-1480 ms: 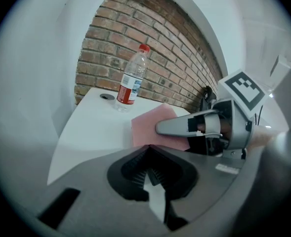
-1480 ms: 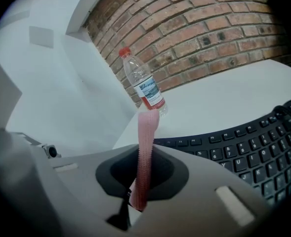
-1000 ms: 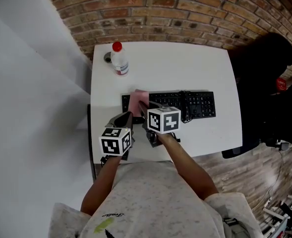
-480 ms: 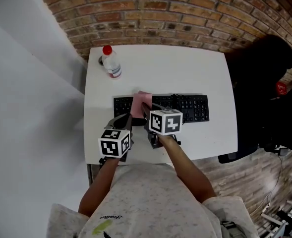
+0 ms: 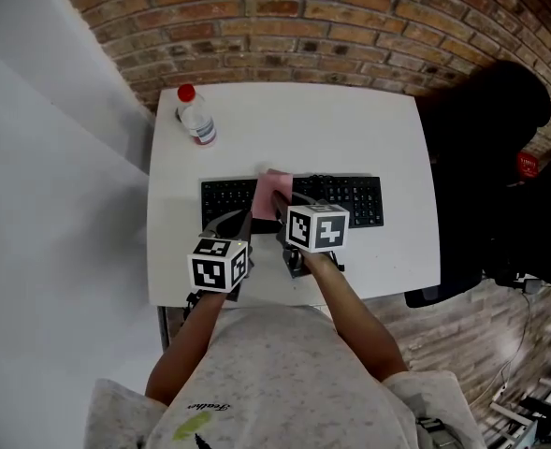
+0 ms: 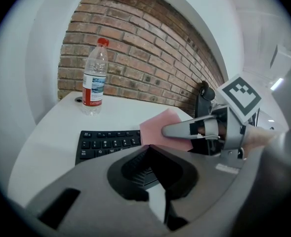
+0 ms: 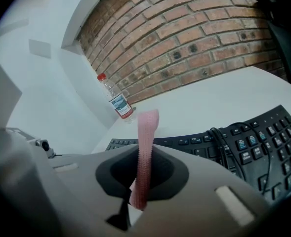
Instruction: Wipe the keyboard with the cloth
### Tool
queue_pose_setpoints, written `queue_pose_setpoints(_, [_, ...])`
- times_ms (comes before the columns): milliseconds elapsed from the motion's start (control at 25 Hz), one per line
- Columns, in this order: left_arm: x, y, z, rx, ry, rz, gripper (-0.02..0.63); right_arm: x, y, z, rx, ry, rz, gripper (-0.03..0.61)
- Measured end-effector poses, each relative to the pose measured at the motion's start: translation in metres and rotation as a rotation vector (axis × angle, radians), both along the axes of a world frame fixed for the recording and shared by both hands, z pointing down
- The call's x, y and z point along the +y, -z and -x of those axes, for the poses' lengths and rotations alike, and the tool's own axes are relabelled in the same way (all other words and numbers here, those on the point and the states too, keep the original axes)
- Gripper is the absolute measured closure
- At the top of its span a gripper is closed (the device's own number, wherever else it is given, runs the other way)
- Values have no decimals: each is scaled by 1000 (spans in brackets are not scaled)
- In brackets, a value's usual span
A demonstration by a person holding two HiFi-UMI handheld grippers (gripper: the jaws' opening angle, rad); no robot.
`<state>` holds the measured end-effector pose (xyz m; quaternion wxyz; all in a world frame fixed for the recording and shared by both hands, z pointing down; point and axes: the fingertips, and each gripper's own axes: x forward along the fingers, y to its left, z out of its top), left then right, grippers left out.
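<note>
Holding the pink cloth (image 5: 271,193) over the keyboard (image 5: 355,199), with the wiping judged barely partway.

The right tongs (image 5: 275,208) pinch the cloth by its lower edge, so the thin, knitted-looking square stands edge-on above the keyboard's left-of-middle keys; whether it touches them cannot be told. The left tongs (image 5: 243,223) hover just before the keyboard's near edge, drawn together with nothing between them. No key shows any mark of being wiped, so most of the black, matte, low-keyed board probably remains to do, including the right half, where a dark cable (image 7: 223,141) lies looped across it. A clear plastic bottle (image 5: 195,117) with a red cap stands well beyond the keyboard's left end on the smooth white bench (image 5: 331,129).
</note>
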<state>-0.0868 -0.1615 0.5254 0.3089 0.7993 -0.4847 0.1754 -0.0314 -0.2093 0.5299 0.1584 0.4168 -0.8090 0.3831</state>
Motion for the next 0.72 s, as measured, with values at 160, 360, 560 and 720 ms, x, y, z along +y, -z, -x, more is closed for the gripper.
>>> queue_pose_setpoints(160, [-1, -1, -12, -2, -8, 1, 618, -2, 0, -21, 15, -19, -8, 554])
queue_pose_setpoints(360, [-3, 1, -34, 4, -26, 1, 618, -2, 0, -42, -10, -39, 12, 554])
queue_pose_setpoints(560, [-8, 5, -51, -2, -40, -14, 618, -3, 7, -53, -18, -38, 15, 554])
queue_pose_setpoints(720, [-10, 6, -60, -6, -36, -19, 618, -5, 7, -67, -9, -39, 13, 554])
